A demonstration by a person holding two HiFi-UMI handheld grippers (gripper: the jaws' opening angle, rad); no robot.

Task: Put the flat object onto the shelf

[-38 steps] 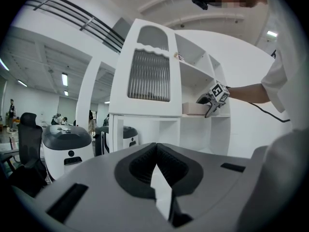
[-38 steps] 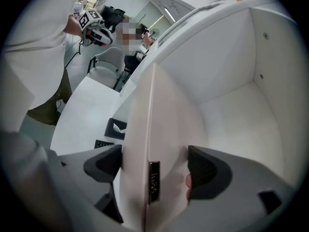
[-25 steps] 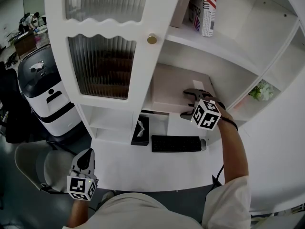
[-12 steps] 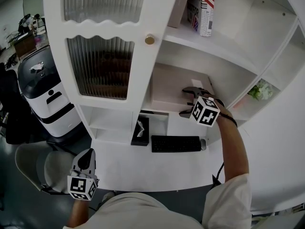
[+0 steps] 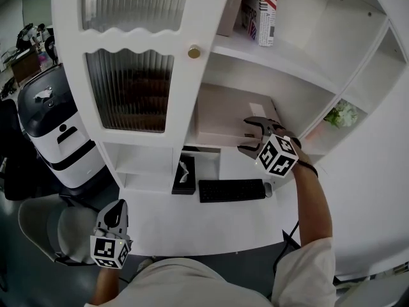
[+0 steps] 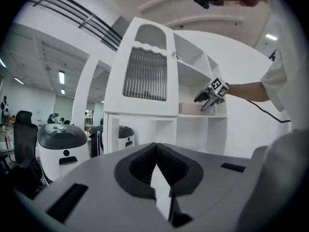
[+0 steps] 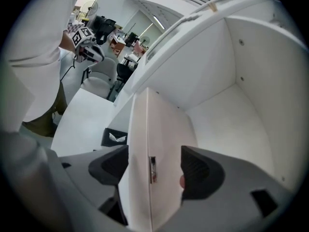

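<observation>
The flat object is a pale slim box lying in the middle shelf compartment of the white cabinet. My right gripper straddles the box's front right corner, one jaw above and one below. In the right gripper view the box runs between the pads; the jaws are closing and I see no firm press on it. My left gripper hangs low at the left by the chair, shut and empty, its tips meeting. The left gripper view shows the right gripper at the box.
A ribbed-glass cabinet door with a brass knob stands open left of the box. Books lean on the shelf above. On the desk below lie a keyboard, a mouse and a black tissue box. A plant sits right.
The right gripper's jaws have narrowed a little around the box's corner. The head view has shifted slightly; the box stays on the shelf and the left gripper has not moved.
</observation>
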